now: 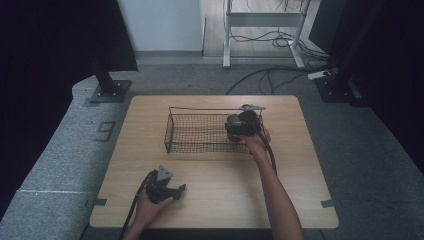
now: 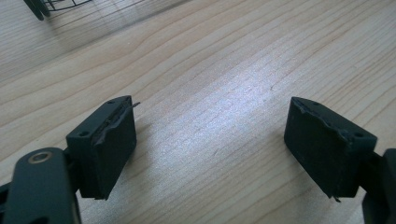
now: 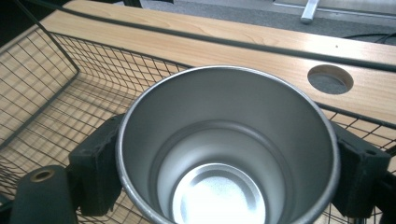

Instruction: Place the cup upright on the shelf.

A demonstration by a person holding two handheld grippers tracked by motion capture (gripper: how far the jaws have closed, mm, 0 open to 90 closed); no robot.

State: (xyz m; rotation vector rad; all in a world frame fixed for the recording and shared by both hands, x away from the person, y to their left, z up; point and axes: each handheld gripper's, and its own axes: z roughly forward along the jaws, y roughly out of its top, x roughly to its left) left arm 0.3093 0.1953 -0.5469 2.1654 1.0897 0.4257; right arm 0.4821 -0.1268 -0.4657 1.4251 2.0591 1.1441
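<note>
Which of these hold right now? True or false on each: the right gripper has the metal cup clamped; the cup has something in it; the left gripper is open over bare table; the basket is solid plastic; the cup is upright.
1. The right gripper is clamped on the metal cup. True: a jaw presses each side of it.
2. The cup has something in it. False: its shiny bottom is bare.
3. The left gripper is open over bare table. True.
4. The basket is solid plastic. False: it is black wire mesh.
5. The cup is upright. True: its mouth faces up, over the basket.
</note>
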